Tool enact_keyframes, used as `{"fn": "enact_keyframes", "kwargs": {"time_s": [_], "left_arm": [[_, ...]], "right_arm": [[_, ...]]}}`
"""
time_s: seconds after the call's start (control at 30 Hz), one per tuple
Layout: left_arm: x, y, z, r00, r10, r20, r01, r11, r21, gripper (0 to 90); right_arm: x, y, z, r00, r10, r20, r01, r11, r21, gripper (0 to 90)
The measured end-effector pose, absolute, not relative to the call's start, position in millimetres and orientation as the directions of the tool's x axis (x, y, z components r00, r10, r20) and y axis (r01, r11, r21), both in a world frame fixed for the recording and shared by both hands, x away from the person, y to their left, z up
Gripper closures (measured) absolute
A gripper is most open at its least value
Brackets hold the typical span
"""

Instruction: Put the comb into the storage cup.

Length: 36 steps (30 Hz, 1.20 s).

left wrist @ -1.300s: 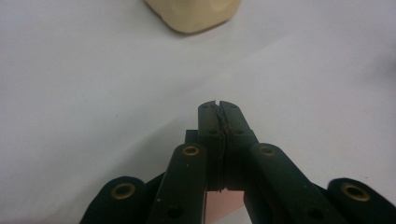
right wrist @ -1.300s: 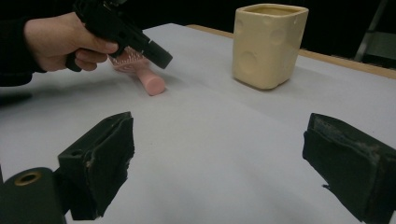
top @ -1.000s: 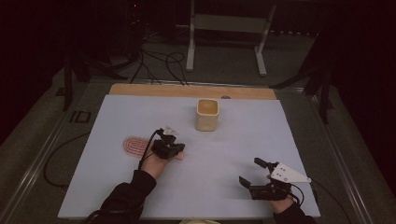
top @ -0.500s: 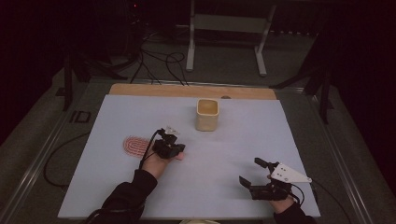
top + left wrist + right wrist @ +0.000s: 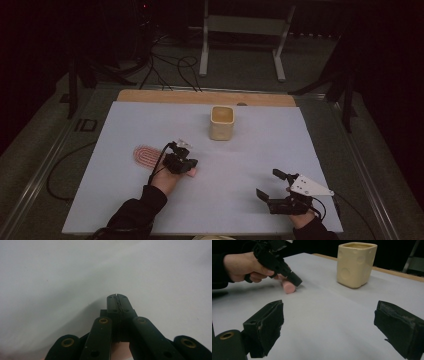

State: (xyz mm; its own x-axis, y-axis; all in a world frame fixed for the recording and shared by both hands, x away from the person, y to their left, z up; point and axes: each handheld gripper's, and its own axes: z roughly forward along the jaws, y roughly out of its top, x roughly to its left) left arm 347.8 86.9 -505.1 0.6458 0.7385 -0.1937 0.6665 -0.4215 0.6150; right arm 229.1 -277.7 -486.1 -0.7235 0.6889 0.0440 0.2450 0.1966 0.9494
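A pink brush lies on the white table sheet, its red bristled head (image 5: 146,154) to the left and its handle end (image 5: 191,172) to the right. My left gripper (image 5: 184,163) sits right over the handle, pointing down at the sheet. In the left gripper view its jaws (image 5: 117,298) are shut pad to pad with nothing between the tips. The right gripper view shows that tip (image 5: 296,281) lying against the pink handle (image 5: 288,287). My right gripper (image 5: 268,183) rests near the front right, open and holding nothing (image 5: 329,322). A cream square cup (image 5: 222,122) (image 5: 355,263) stands upright at the back centre.
The white sheet (image 5: 280,145) covers the table, with a wooden strip (image 5: 165,96) along its far edge. A cable (image 5: 60,175) loops off the left side. Behind the table stand a metal frame (image 5: 240,30) and floor cables (image 5: 165,65).
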Motion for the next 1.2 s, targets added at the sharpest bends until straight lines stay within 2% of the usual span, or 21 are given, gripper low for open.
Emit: {"fn": "enact_keyframes", "kwargs": {"time_s": [0.67, 1.2], "left_arm": [[318, 95, -501, 0.671, 0.721, -0.173, 0.659, -0.474, 0.584, 90.0], [296, 117, -500, 0.689, 0.708, -0.157, 0.658, -0.519, 0.546, 90.0]], "right_arm": [[229, -278, -486, -0.722, 0.690, 0.050, 0.247, 0.190, 0.950, 8.9], [229, -277, -485, -0.722, 0.690, 0.048, 0.248, 0.193, 0.949, 8.9]]}}
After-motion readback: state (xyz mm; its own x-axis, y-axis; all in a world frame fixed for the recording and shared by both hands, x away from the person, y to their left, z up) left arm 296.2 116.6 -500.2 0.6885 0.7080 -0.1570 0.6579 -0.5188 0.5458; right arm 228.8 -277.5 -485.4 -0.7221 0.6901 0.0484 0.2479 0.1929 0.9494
